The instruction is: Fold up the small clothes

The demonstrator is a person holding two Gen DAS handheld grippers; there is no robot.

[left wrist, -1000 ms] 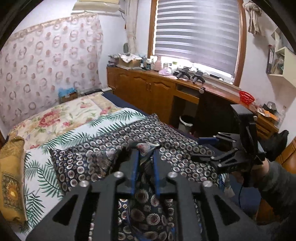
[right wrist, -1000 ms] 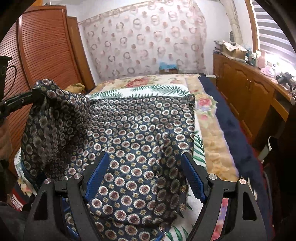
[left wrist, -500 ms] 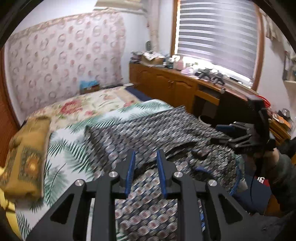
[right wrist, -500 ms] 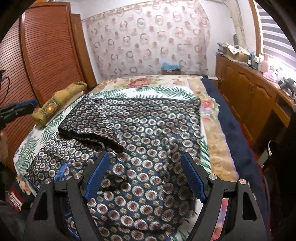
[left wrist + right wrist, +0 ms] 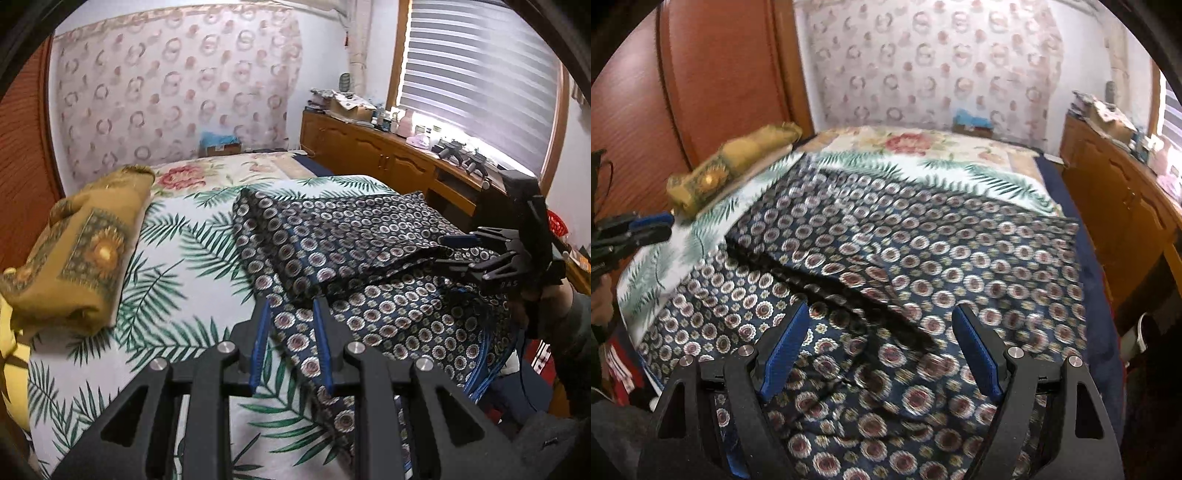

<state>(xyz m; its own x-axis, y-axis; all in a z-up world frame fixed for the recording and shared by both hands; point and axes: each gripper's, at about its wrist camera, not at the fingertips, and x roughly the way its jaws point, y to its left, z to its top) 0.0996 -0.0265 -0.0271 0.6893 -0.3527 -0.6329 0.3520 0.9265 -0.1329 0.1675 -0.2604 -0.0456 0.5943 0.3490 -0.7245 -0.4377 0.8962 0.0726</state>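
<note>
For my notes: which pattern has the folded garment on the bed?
Dark navy garment with rows of small round floral medallions; the right wrist view shows it best.

The left wrist view looks forward and down along its own hand-held gripper (image 5: 290,314), from the bed's (image 5: 177,258) near edge toward the papered wall and window. The right wrist view faces the same wall from farther right, close above the patterned cloth (image 5: 923,258). Both share bed, cloth and yellow cushion (image 5: 77,254); each catches the other hand-held gripper at its edge
</note>
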